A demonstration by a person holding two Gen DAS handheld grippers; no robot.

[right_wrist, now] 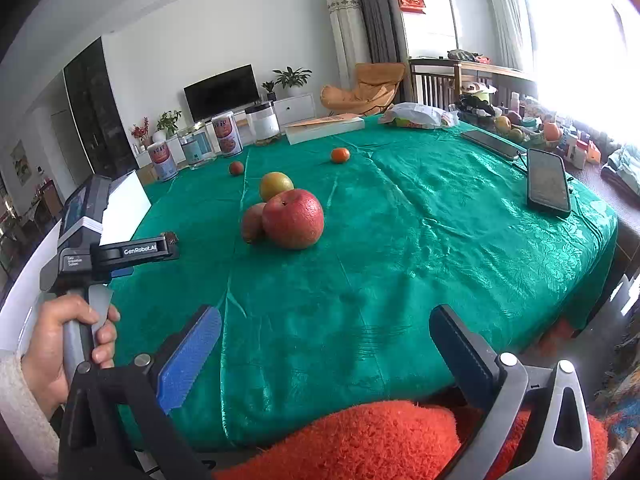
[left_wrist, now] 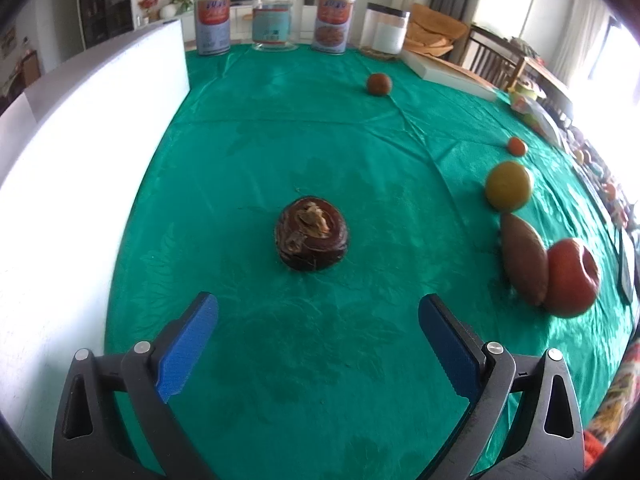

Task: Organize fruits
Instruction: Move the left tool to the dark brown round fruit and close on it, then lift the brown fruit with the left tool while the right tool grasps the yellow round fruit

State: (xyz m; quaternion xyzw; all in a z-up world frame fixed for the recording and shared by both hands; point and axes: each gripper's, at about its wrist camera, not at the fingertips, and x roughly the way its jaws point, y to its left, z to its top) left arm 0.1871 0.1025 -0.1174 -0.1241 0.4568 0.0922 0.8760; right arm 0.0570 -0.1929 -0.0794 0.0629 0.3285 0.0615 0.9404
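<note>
A dark brown, wrinkled round fruit sits on the green tablecloth, a short way ahead of my left gripper, which is open and empty. To its right lie a red apple, a brown oval fruit, a yellow-green fruit and a small orange. A small reddish-brown fruit lies farther back. My right gripper is open and empty over the table's near edge, well short of the apple, which touches the brown fruit.
A white board stands along the left. Cans and jars line the far edge, with a flat box beside them. A phone lies at the right. A hand holds the left tool. Orange fuzzy fabric lies below.
</note>
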